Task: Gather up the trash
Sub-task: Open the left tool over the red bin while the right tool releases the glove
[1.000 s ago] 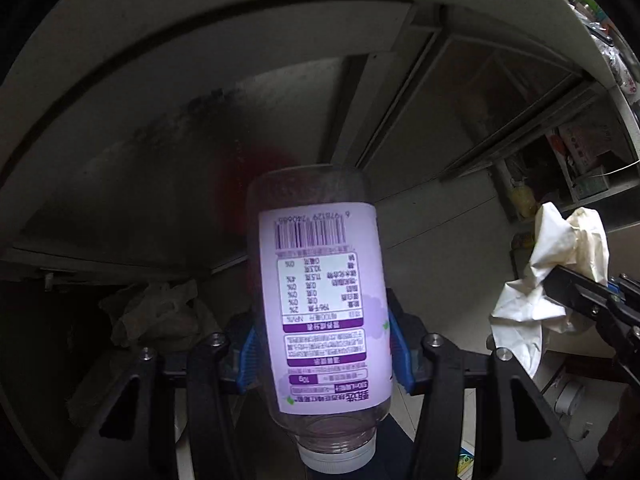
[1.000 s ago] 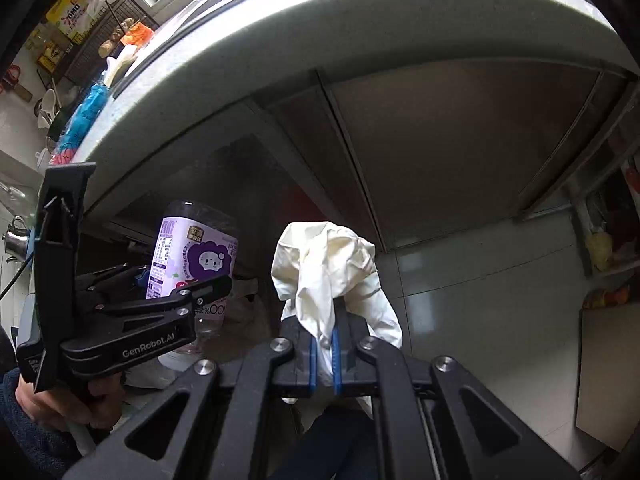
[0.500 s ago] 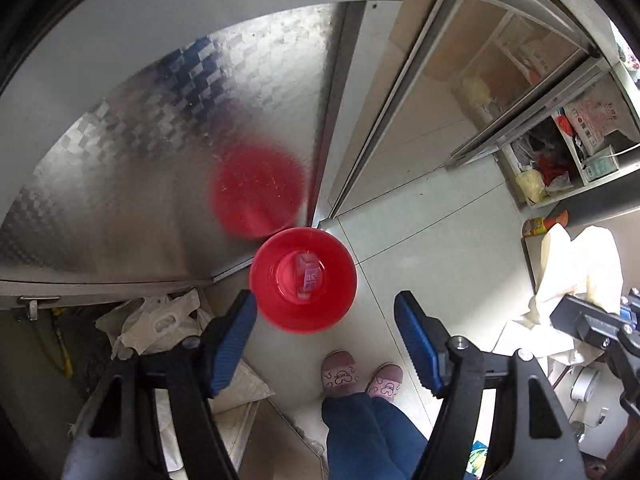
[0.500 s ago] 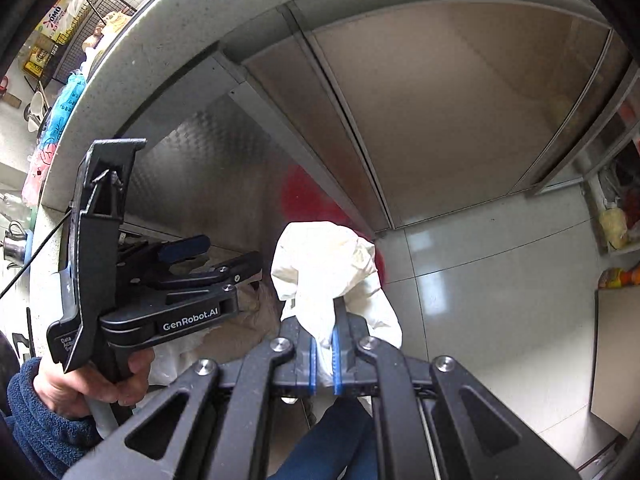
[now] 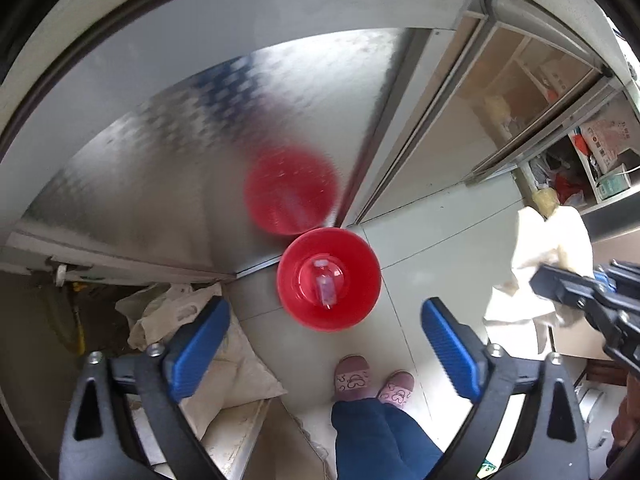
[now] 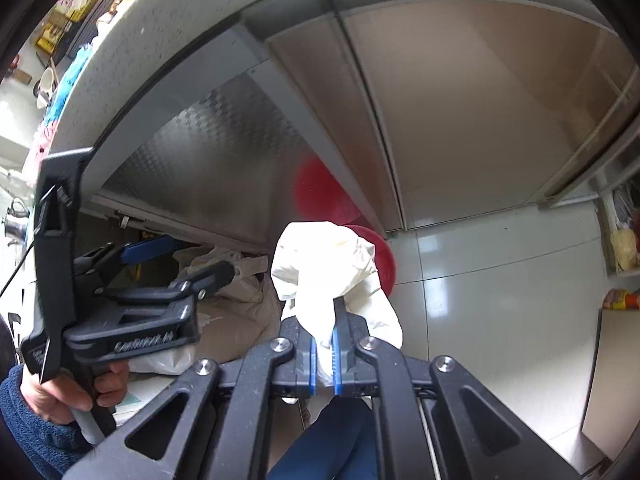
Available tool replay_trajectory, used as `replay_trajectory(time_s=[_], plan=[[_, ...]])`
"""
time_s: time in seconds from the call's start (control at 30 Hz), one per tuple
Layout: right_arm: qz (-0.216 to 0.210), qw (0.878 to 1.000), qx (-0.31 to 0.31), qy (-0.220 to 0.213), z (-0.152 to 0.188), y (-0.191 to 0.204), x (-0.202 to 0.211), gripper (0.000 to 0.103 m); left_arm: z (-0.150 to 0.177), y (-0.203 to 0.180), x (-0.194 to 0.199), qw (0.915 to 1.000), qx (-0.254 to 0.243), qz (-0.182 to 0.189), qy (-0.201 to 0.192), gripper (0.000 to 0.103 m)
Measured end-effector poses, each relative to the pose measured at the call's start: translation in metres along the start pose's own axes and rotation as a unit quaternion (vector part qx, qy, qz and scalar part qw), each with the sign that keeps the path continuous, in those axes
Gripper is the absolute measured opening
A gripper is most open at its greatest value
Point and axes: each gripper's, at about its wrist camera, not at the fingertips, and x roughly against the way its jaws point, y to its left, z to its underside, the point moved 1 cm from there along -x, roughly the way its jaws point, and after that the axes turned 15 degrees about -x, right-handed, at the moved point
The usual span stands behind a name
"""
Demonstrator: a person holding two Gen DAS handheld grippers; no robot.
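A red bin [image 5: 296, 280] stands on the tiled floor by the cabinet corner, straight below my left gripper [image 5: 324, 312]. A clear bottle with a purple label [image 5: 325, 285] lies inside it. The left jaws are opening wide and nothing is between them. My right gripper [image 6: 325, 320] is shut on a crumpled white paper [image 6: 324, 256], held up to the right of the bin. That paper [image 5: 548, 240] and the right gripper [image 5: 580, 292] show at the right edge of the left wrist view. The paper hides most of the bin [image 6: 384, 256] in the right wrist view, with the left gripper [image 6: 202, 256] to its left.
A patterned metal cabinet door [image 5: 160, 160] reflects the bin. Pale sacks [image 5: 192, 320] lie on the floor at the left under the counter. A person's slippered feet [image 5: 372, 380] stand just behind the bin. Cluttered shelves [image 5: 580, 160] are at the right.
The left gripper let go of the bottle, which now lies in the red bin, and its jaws have spread wide. The right gripper has sunk a little, still holding the paper.
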Motion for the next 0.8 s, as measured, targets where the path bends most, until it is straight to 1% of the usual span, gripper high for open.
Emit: replay_trajectory(time_s=[0.07,0.17,0.37,0.5,0.57,0.63,0.67,0.73,0.8], plan=[[0.0,1.0,0.007,0.004,0.0,0.002,-0.008,0.005,0.006,0.005,0.001,0.9999,0.01,-0.008,0.0,0.103],[0.003,1.0,0.027,0.01,0.001,0.01,-0.022,0.005,0.015,0.016,-0.002,0.9996,0.029,-0.006,0.003,0.103],[0.003,0.997,0.071,0.031,0.007,0.025,-0.062,0.007,0.029,0.03,-0.013,0.9983,0.042,-0.026,0.03,0.103],[0.009,0.995,0.095,0.023,0.007,0.035,-0.074,0.008,0.037,0.04,-0.016,0.9973,0.052,-0.035,0.038,0.103],[0.004,0.995,0.092,0.025,0.007,0.035,-0.077,0.013,0.038,0.044,-0.017,0.9969,0.055,-0.037,0.042,0.103],[-0.001,0.995,0.092,0.028,0.007,0.036,-0.08,0.028,0.038,0.047,-0.016,0.9966,0.061,-0.033,0.045,0.103],[-0.003,0.995,0.095,0.029,0.007,0.036,-0.08,0.032,0.039,0.049,-0.014,0.9966,0.062,-0.033,0.043,0.103],[-0.002,0.994,0.104,0.035,0.005,0.038,-0.082,0.048,0.039,0.049,-0.012,0.9966,0.061,-0.038,0.041,0.103],[0.0,0.994,0.108,0.034,0.006,0.045,-0.084,0.054,0.04,0.046,-0.012,0.9966,0.06,-0.04,0.04,0.103]])
